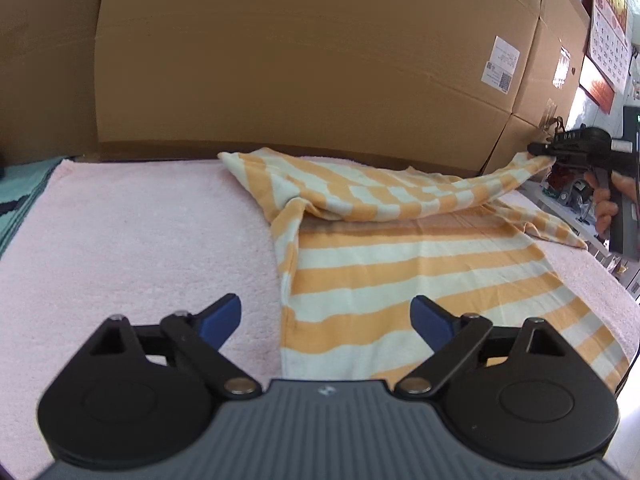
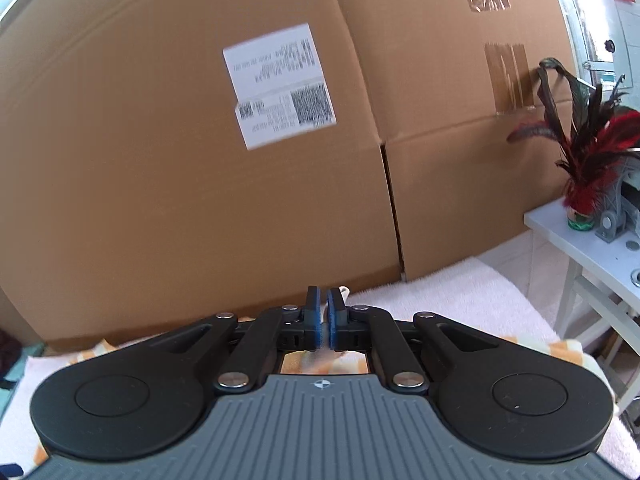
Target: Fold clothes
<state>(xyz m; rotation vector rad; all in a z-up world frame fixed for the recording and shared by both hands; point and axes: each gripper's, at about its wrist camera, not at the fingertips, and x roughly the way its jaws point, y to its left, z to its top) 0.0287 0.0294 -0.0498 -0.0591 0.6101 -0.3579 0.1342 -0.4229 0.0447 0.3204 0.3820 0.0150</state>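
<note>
An orange and white striped garment point(image 1: 420, 264) lies on a pink towel point(image 1: 140, 240). Its far part is folded over and one corner is lifted to the right. My left gripper point(image 1: 326, 320) is open and empty, low over the garment's near left edge. My right gripper point(image 1: 538, 150) shows at the right of the left wrist view, shut on the lifted corner and holding it above the towel. In the right wrist view the right gripper point(image 2: 324, 322) has its blue pads point(image 2: 314, 320) pressed on a thin bit of the cloth point(image 2: 344, 290). Striped fabric point(image 2: 328, 362) hangs below it.
Large cardboard boxes point(image 1: 300, 60) stand right behind the towel, one with a white label point(image 2: 280, 84). A white side table point(image 2: 592, 240) with a red feathered ornament point(image 2: 588, 160) stands at the right. A teal cloth point(image 1: 20, 188) lies at the far left. A calendar point(image 1: 608, 28) hangs at the top right.
</note>
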